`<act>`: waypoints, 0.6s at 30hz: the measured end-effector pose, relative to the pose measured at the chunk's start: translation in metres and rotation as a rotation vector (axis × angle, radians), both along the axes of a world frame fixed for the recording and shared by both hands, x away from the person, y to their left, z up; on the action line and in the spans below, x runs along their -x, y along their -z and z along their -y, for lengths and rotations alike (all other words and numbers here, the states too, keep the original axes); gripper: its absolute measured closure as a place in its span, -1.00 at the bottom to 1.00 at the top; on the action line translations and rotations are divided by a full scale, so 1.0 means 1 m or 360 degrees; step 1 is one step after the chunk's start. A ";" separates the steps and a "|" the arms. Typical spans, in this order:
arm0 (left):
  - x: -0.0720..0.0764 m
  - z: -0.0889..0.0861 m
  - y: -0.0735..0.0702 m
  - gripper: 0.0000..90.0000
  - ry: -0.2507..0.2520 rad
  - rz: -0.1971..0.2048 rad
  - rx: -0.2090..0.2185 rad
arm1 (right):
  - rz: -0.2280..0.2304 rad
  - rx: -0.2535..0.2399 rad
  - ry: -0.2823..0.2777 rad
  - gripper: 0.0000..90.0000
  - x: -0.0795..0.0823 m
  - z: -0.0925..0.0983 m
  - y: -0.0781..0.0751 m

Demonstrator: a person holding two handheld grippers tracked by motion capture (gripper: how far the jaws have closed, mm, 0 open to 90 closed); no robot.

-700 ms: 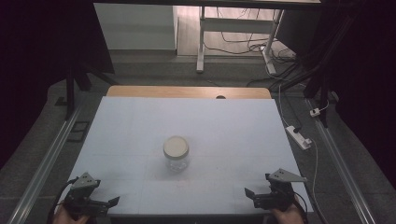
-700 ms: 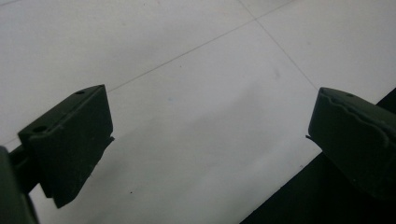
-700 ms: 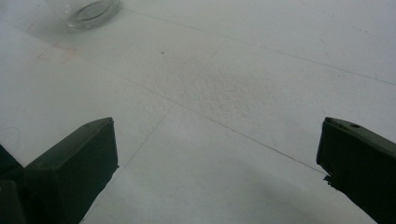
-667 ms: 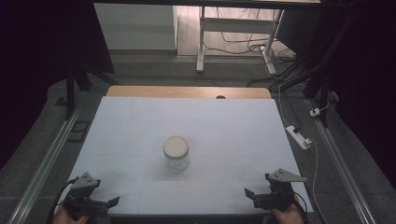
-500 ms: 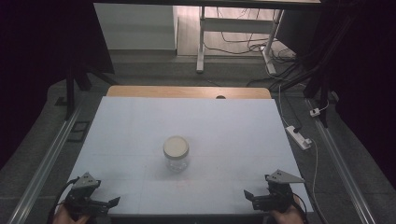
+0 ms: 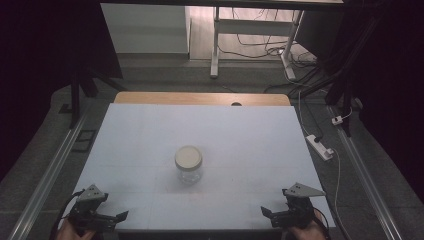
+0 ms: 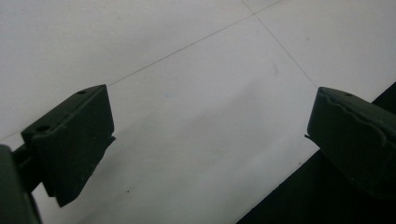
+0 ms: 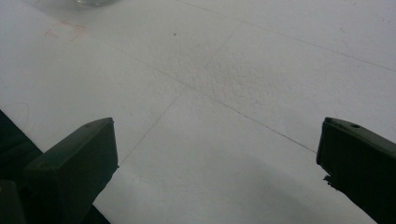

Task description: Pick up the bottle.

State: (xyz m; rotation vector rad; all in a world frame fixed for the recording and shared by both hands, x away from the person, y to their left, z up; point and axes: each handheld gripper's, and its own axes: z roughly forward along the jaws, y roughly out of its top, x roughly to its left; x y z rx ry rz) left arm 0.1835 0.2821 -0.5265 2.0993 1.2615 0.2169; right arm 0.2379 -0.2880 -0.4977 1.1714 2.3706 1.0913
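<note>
At near corners, left hand-held gripper [image 6: 119, 216] and right hand-held gripper [image 6: 264, 212] (jaws apart) seemingly level.

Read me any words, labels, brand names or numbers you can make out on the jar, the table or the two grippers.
None can be read.
Jar: plain pale lid, clear glass, no label in sight.
White table: thin seam lines and faint stains, no print.
Left gripper and right gripper: black jaws and grey plates carry no legible marking.
</note>
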 end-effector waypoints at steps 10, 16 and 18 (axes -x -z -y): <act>-0.001 -0.004 -0.001 -1.00 0.0003 0.0015 0.0067 | -0.0027 -0.0022 -0.0009 -1.00 -0.001 0.001 0.000; -0.002 -0.004 -0.003 -1.00 0.0043 0.0063 0.0059 | -0.0041 -0.0022 -0.0012 -1.00 -0.002 0.001 0.001; -0.003 -0.003 -0.002 -1.00 0.0058 0.0061 0.0068 | -0.0045 -0.0025 -0.0011 -1.00 -0.002 0.001 0.001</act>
